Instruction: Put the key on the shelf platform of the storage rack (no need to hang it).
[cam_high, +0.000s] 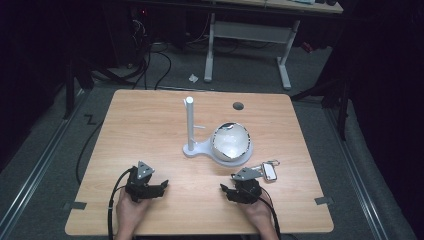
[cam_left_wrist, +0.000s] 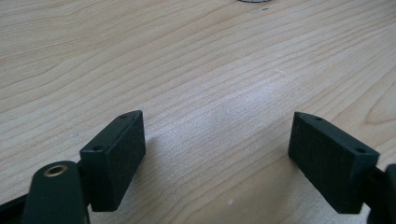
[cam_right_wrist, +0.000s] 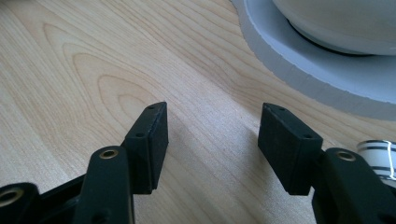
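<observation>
High view, we are seeing 2 hand-held black grippers resting on the light wooden table (cam_high: 150, 125), left gripper (cam_high: 162, 185) gaping wide, right gripper (cam_high: 224, 189) wide too, shiny round bowl (cam_high: 230, 142) sitting on the white stand base (cam_high: 200, 148) just beyond the right gripper.

A white bowl (cam_high: 231, 142) sits tipped on the round base of a white stand (cam_high: 189, 125), its hollow facing the claws, just ahead of the right claw (cam_high: 226, 189). A small white tag (cam_high: 270, 171) with a wire loop lies flat just beside that claw.
</observation>
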